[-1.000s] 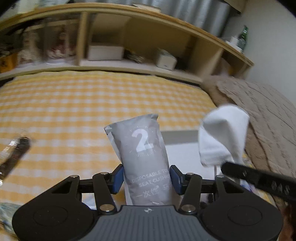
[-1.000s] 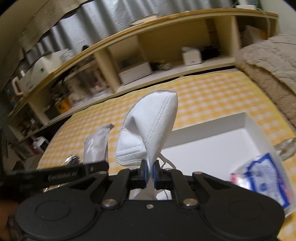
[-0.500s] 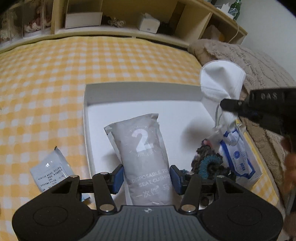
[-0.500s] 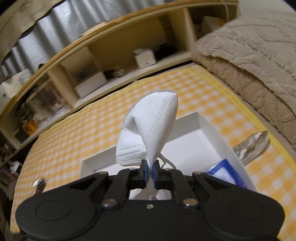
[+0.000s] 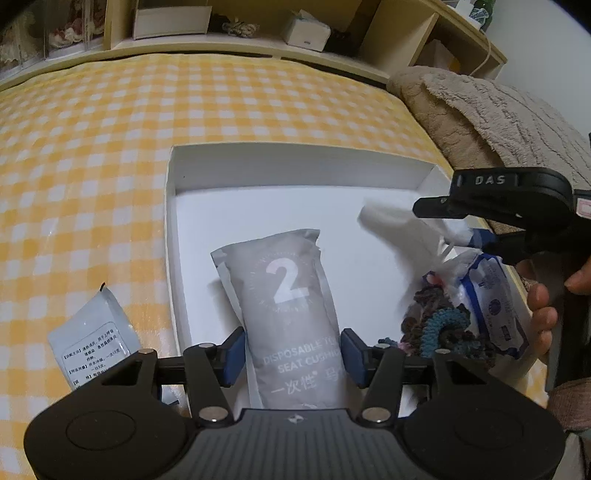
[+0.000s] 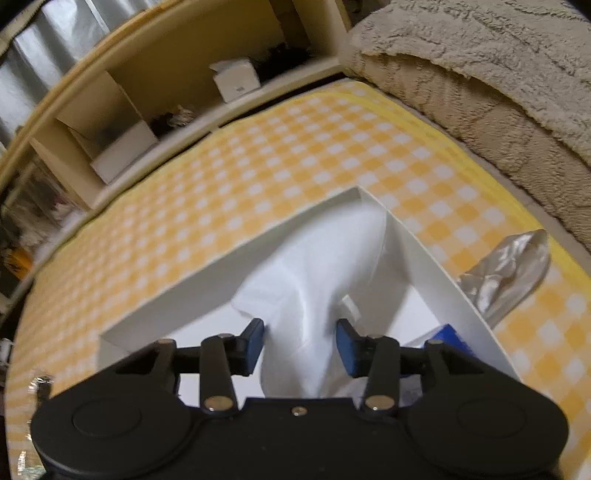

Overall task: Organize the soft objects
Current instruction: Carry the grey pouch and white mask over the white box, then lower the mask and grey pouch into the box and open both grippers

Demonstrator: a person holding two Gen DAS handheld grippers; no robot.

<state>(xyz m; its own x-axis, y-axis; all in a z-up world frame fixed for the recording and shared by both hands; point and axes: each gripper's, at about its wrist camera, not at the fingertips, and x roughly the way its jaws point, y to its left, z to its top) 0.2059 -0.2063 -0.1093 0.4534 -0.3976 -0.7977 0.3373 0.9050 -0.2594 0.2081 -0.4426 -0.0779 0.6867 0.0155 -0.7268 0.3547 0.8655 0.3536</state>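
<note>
Counting around my white tray (image 5: 168, 236) on the checked cloth. Inside it I make out one grey seat-cushion pouch (image 5: 284, 291), one white face mask (image 5: 402, 229), one blue-and-white packet (image 5: 495, 306) at the right wall, and a tangle of knitted hair ties (image 5: 439, 325) whose number I cannot tell. Outside the tray, off its left wall, lies one pale wipe sachet (image 5: 92, 339); off its right wall, one crumpled clear wrapper (image 6: 509, 273). Beyond its far wall, the shelf holds two white boxes, one long (image 5: 171, 20), one small (image 5: 308, 31).
</note>
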